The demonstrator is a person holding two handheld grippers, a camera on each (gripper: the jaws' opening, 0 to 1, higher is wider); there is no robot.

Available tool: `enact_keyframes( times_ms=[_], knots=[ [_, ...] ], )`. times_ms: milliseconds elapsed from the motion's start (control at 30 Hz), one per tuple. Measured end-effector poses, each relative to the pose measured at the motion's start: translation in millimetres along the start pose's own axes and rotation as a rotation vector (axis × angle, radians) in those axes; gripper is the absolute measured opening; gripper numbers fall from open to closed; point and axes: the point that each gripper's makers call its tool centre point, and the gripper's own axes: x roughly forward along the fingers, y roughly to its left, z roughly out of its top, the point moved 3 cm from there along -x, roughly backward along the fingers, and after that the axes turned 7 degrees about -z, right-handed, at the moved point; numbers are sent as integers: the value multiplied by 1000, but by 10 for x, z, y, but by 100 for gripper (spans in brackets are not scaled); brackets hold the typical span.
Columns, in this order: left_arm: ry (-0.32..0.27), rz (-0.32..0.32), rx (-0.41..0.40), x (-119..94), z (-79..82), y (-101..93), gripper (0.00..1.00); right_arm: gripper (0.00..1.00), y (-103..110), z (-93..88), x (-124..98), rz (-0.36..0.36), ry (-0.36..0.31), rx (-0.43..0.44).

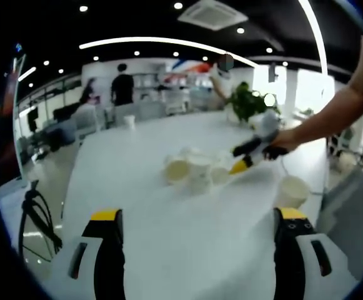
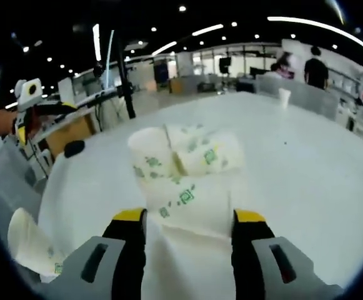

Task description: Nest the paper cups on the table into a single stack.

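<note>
Several white paper cups with green print lie in a cluster (image 1: 193,169) mid-table. In the right gripper view two cups (image 2: 150,153) (image 2: 206,153) lie just beyond a third cup (image 2: 187,200), which fills the gap between the jaws of my right gripper (image 2: 189,219). The jaws press against its sides. That gripper (image 1: 242,157) also shows at the cluster's right side, held by a hand. One more cup (image 1: 292,190) (image 2: 28,244) lies apart near the table edge. My left gripper (image 1: 200,219) hangs wide open over bare table short of the cluster, and appears far left (image 2: 28,106).
The white table (image 1: 169,250) stretches far back, where a lone cup (image 1: 129,120) (image 2: 285,97) stands. A potted plant (image 1: 247,103) sits at the far right edge. People stand beyond the table. Cables hang off the left side (image 1: 37,219).
</note>
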Motion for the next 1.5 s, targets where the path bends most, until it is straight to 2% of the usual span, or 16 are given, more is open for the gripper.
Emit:
enact_keyframes(
  times_ms=[100,233,467,667,800,900,967,1033,1067,1100,1133,1200,1333,1500],
  knots=[
    [-1,-1,0,2,7,-2,98,52,13,4,-56,28,1,0],
    [-5,1,3,-5,19,9,98,52,51,12,-170,100,-5,33],
    [-1,0,0,-8,2,16,98,52,-22,-63,-220,94,23,20],
    [-4,-5,-2,3,20,4,98,51,-37,-33,-266,73,8,26],
    [-6,-5,0,16,19,0,98,51,-15,-35,-290,69,20,-2],
    [-8,-8,-3,26,19,-17,98,51,6,-18,-319,62,26,-37],
    [-10,-11,-4,38,23,-38,98,51,-47,4,-334,22,33,-107],
    [-12,-14,-4,49,25,-55,98,51,-142,19,-350,-53,54,-228],
    [-12,-15,-3,53,27,-59,98,51,-156,22,-352,-64,57,-249],
    [-13,-17,-4,59,29,-64,98,51,-220,31,-361,-113,73,-342],
    [-13,-18,-4,62,30,-67,98,51,-242,46,-368,-134,79,-400],
    [-17,-19,-2,69,41,-73,98,51,-218,73,-367,-124,74,-381],
    [-20,-20,-1,76,59,-78,98,51,-239,121,-373,-137,77,-413],
    [-20,-27,-6,87,77,-79,98,51,-254,288,-407,-156,44,-444]
  ],
)
